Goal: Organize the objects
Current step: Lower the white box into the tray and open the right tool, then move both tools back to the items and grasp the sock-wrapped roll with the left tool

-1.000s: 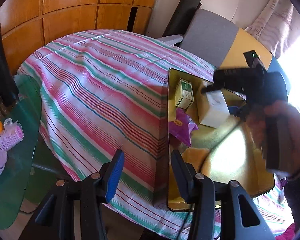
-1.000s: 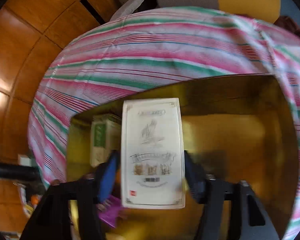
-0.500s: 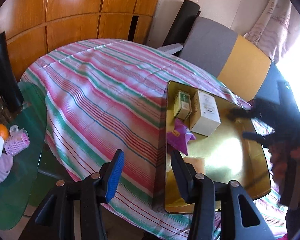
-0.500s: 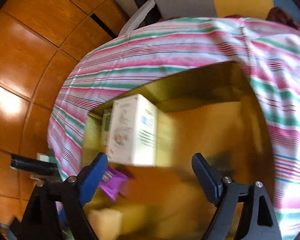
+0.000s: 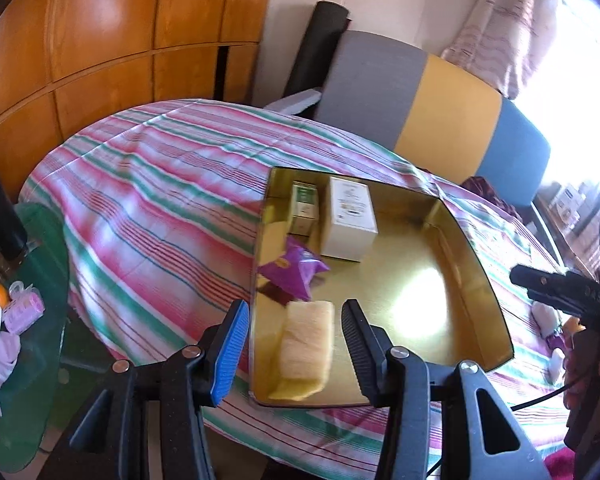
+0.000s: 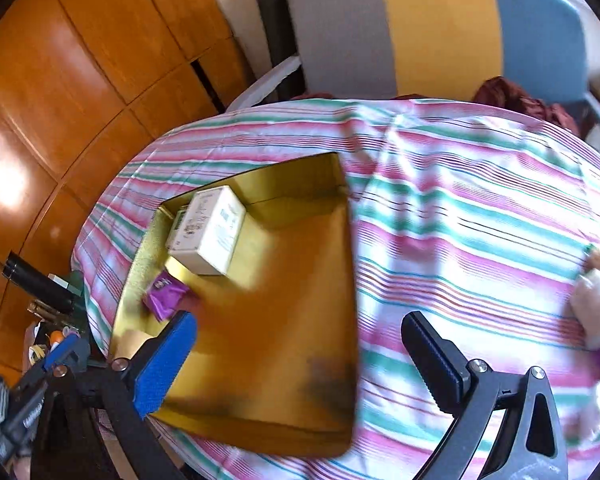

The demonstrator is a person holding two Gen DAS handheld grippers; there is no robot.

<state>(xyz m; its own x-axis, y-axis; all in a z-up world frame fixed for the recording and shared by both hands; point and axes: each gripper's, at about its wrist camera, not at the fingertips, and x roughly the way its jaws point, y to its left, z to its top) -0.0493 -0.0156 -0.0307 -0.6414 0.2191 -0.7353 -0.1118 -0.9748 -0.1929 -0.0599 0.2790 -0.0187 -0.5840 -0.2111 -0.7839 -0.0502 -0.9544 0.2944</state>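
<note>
**Box is down in the tray; right hand free for the next pick**

Left to right across the striped-cloth table (image 5: 148, 184).

Left gripper (image 5: 296, 344): I have it hanging over the near-left corner of the shiny gold rectangular tray (image 5: 472, 248). Jaws part-open and gripping nothing. The pale yellow sponge-like block (image 5: 306, 344) lies in the tray below, framed between the fingers, apart from the pads.

Beyond it along the tray's left edge: the crinkled purple foil snack packet (image 5: 294, 270), then the small green-and-white carton (image 5: 305, 204) in the far-left corner. The white rectangular cardboard box (image 5: 350, 218) lies just beside the carton, close enough that I cannot tell if they touch.

Right gripper (image 6: 298, 354): jaws opening wide, nothing between them but the tray's right edge and cloth. The white box lies well beyond and left of the blue-padded finger (image 6: 166, 364).

My read: placing done. Next pick is probably the soft pale object (image 6: 594, 304) at the table's right edge; that calls for swinging right and dropping lower.
</note>
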